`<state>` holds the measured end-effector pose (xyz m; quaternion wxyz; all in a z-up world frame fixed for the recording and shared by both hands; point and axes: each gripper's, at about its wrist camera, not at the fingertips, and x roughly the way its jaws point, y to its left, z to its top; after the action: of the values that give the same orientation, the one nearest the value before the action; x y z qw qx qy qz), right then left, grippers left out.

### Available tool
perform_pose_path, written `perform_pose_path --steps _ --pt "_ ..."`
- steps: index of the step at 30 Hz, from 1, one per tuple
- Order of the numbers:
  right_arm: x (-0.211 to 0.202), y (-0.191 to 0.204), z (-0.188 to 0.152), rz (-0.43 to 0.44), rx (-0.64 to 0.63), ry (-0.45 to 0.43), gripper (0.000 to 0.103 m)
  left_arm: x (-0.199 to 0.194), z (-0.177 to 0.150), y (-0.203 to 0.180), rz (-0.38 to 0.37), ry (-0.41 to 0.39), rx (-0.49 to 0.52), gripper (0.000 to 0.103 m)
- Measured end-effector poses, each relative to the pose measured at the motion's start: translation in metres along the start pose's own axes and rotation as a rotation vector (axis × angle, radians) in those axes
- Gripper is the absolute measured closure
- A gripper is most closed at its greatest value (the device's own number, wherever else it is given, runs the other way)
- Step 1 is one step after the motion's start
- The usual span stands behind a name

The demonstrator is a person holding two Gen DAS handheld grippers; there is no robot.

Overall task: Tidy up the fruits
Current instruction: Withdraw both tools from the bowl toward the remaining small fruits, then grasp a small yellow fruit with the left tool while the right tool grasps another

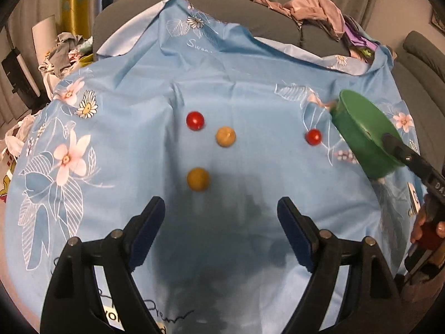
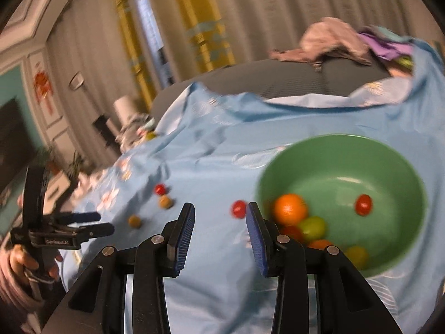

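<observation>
Four small fruits lie on the blue flowered cloth (image 1: 139, 139): a red one (image 1: 195, 120), a tan one (image 1: 225, 136), a yellow-brown one (image 1: 197, 179) and a second red one (image 1: 313, 137) near the green bowl (image 1: 361, 130). My left gripper (image 1: 221, 208) is open and empty, just short of the yellow-brown fruit. My right gripper (image 2: 219, 211) is open and empty beside the bowl (image 2: 389, 167), which holds an orange (image 2: 290, 208), a red tomato (image 2: 363, 204) and other fruits. The red fruit (image 2: 238, 208) lies just ahead of its fingers. The left gripper also shows in the right wrist view (image 2: 91, 222).
The cloth covers a grey sofa (image 1: 250, 8). A heap of pink and purple clothes (image 1: 319, 11) lies at its back right. More clothes and bags (image 1: 64, 50) are piled off the left side. Curtains hang behind.
</observation>
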<state>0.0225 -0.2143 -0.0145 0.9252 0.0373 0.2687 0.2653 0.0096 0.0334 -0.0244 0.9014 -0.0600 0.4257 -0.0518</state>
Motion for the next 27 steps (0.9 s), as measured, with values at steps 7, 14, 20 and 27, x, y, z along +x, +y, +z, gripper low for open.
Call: perform_pose_path --steps 7,14,20,27 --pt "0.029 0.015 -0.010 -0.025 -0.035 0.113 0.065 -0.003 -0.009 0.001 -0.025 -0.021 0.023 0.021" --pt "0.044 0.027 -0.015 0.018 -0.047 0.161 0.065 0.017 0.004 0.001 -0.024 0.006 0.081 0.036" --pt "0.048 0.031 -0.017 0.033 -0.055 0.177 0.065 0.046 0.018 0.001 -0.005 0.072 0.125 0.049" --pt "0.050 0.031 -0.016 0.041 -0.057 0.183 0.065 0.061 0.025 0.010 0.066 0.092 0.117 0.057"
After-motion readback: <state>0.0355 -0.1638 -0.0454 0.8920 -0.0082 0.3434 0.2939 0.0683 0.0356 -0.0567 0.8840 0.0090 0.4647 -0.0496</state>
